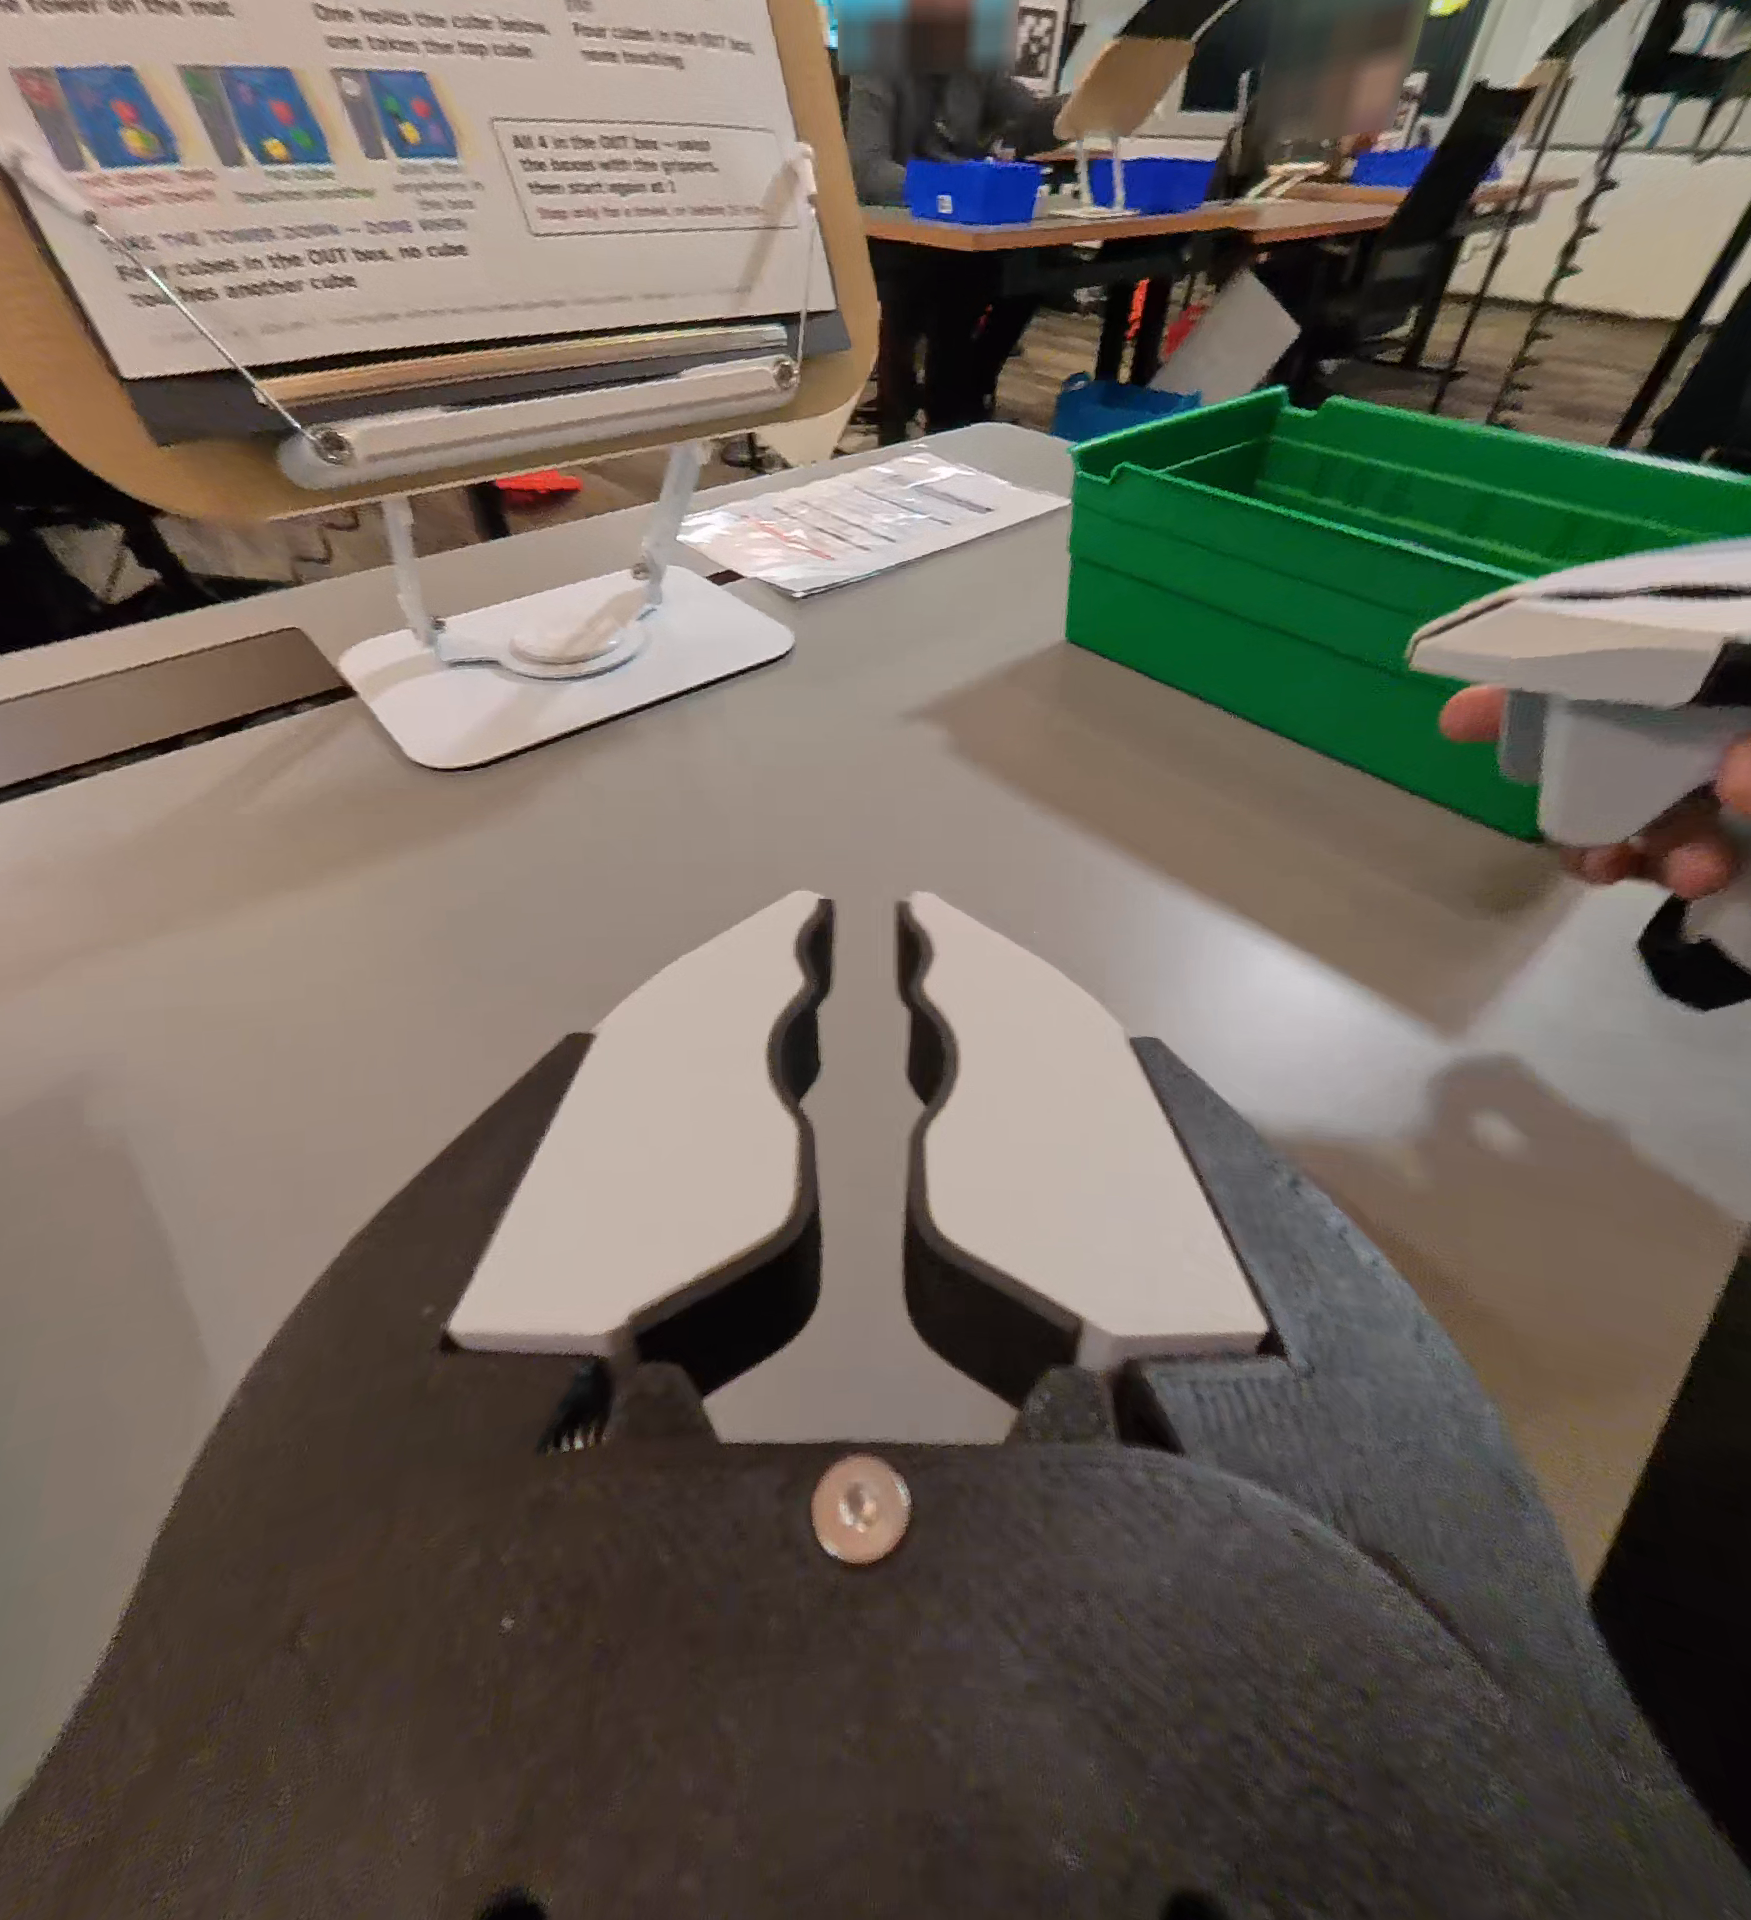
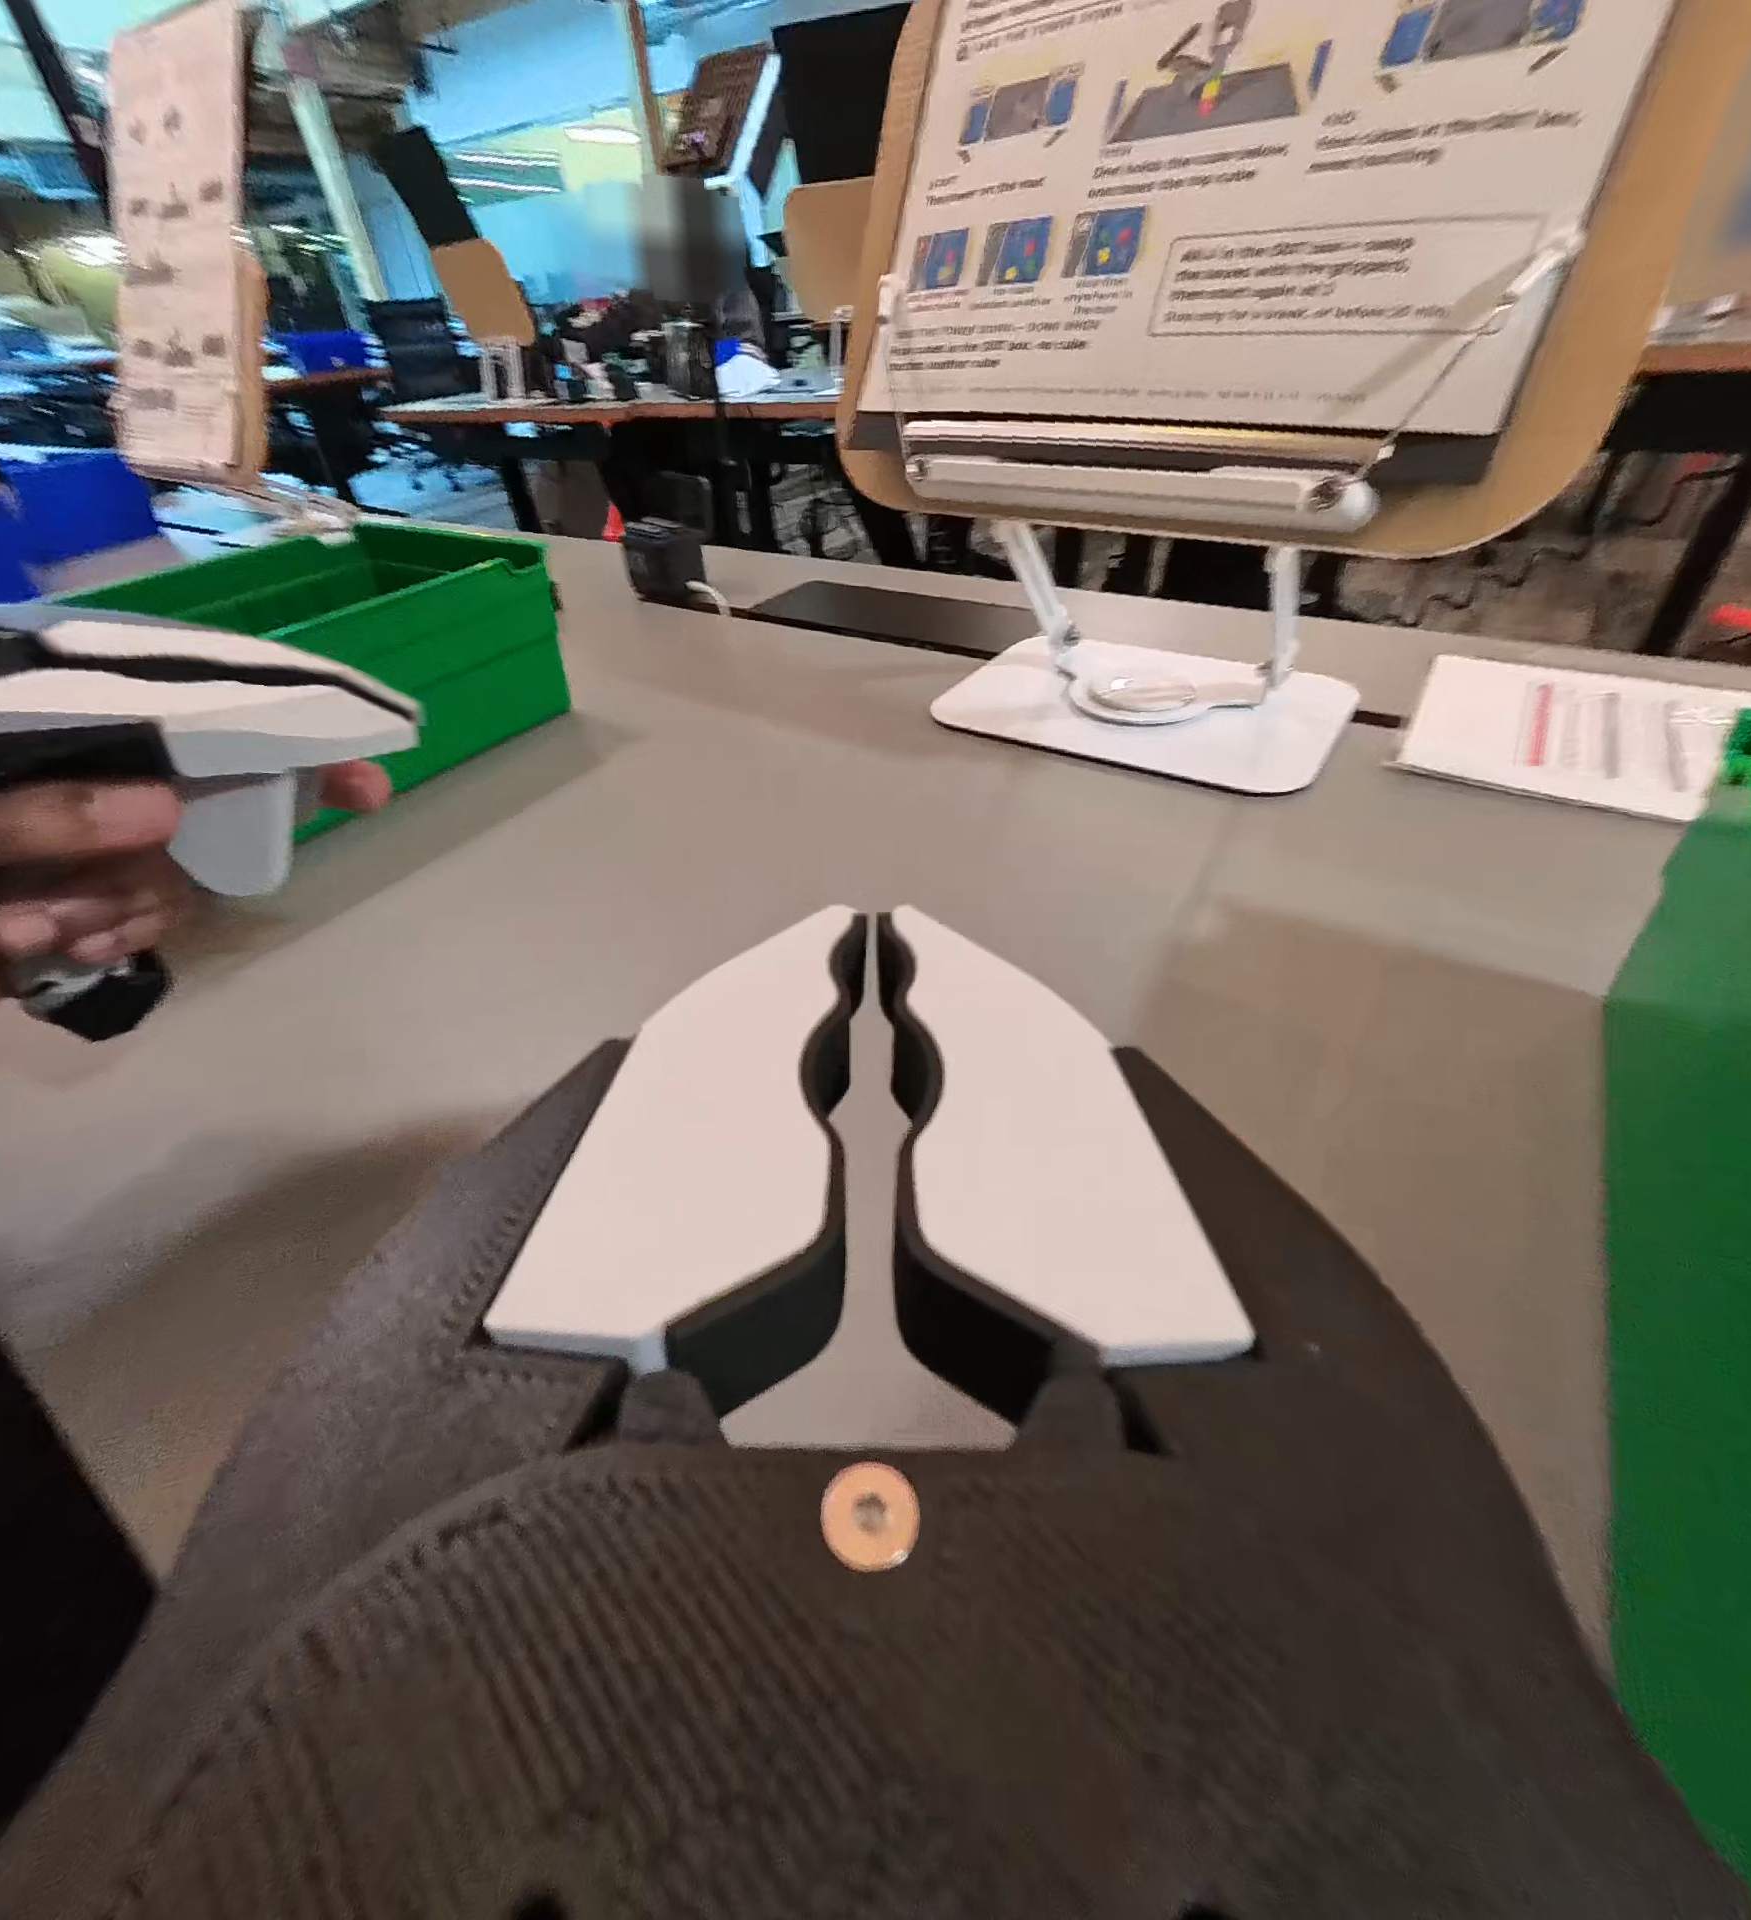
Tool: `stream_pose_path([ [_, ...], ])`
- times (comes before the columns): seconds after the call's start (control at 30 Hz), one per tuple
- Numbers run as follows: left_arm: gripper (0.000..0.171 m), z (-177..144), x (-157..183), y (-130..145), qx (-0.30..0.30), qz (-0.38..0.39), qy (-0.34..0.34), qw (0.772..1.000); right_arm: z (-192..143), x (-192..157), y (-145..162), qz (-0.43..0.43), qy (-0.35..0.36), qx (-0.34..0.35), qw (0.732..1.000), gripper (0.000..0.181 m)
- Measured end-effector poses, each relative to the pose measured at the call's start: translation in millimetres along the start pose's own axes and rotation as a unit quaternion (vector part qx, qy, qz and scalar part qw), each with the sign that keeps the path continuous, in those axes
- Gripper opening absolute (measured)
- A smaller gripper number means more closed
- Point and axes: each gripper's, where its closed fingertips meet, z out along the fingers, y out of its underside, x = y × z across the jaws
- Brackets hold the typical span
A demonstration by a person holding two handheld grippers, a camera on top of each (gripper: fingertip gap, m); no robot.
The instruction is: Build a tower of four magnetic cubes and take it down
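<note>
My left gripper [image 1: 866, 909] hovers over the bare grey table [image 1: 435, 935]. Its white fingers [image 1: 725, 1039] stand a narrow slit apart, and only table surface shows between them. My right gripper [image 2: 872, 920] also hovers over the table [image 2: 642, 883]. Its fingertips [image 2: 777, 997] are closed together with nothing between them. Each gripper shows in the other's view, held by a hand: the right gripper [image 1: 1416, 649] in front of a green bin [image 1: 1370, 582], the left gripper [image 2: 403, 717] in front of another green bin [image 2: 414, 634].
A white document stand [image 1: 570, 644] holding an instruction sheet stands at the far side of the table, and also shows in the right wrist view [image 2: 1151, 707]. A printed sheet [image 1: 871, 520] lies beside it. A green bin wall [image 2: 1723, 1143] is close on the right. Desks and blue bins lie beyond.
</note>
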Motion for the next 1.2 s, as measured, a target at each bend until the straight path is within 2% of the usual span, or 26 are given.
stream_pose_path([
  [0.03, 0.000, -0.3, -0.7, 2.3, 0.000, 0.012, -0.003, 1.000, -1.5, 4.3, 0.4, -0.005, 0.015, -0.001, 1.000, 0.003],
  [0.17, 0.000, 3.1, -17.4, 21.2, -0.024, 0.060, -0.068, 0.996, -3.5, -5.4, 4.3, -0.004, -0.007, -0.017, 1.000, 0.000],
  [0.3, 0.017, 1.4, -22.0, 22.1, -0.009, 0.010, -0.088, 0.996, -2.8, -3.4, 10.9, -0.016, 0.009, -0.032, 0.999, 0.000],
  [0.37, 0.025, 0.2, -20.0, 22.5, -0.011, -0.012, -0.085, 0.996, -3.2, 3.1, 10.8, 0.011, 0.023, -0.033, 0.999, 0.001],
  [0.47, 0.031, -1.3, -19.1, 20.6, -0.006, -0.030, -0.086, 0.996, -5.2, 2.0, 3.7, 0.083, 0.015, -0.021, 0.996, 0.027],
  [0.53, 0.035, -1.6, -20.9, 17.4, 0.000, -0.044, -0.087, 0.995, -6.0, 3.9, 6.7, 0.096, 0.024, -0.012, 0.995, 0.032],
  [0.67, 0.039, -2.0, -23.5, 17.4, -0.007, -0.045, -0.084, 0.995, -4.6, 11.5, 18.3, 0.064, 0.026, -0.050, 0.996, 0.050],
  [0.83, 0.042, -8.2, -28.9, 20.3, -0.019, -0.017, -0.085, 0.996, -24.6, 18.1, -0.5, 0.091, 0.016, -0.009, 0.996, 0.061],
  [0.93, 0.042, -9.3, -36.1, 20.7, -0.018, -0.037, -0.086, 0.995, -47.9, 39.6, -26.0, 0.117, 0.043, 0.054, 0.991, 0.066],
  [1.03, 0.043, -9.2, -42.6, 22.9, -0.019, -0.051, -0.088, 0.995, -85.4, 80.8, -51.5, 0.112, 0.104, 0.110, 0.982, 0.070],
  [1.1, 0.043, -9.4, -46.4, 24.5, -0.022, -0.054, -0.090, 0.994, -122.1, 122.1, -57.1, 0.090, 0.180, 0.131, 0.971, 0.071],
  [1.2, 0.043, -9.4, -49.3, 23.6, -0.017, -0.065, -0.090, 0.994, -182.2, 188.8, -43.1, 0.052, 0.310, 0.116, 0.942, 0.072],
])
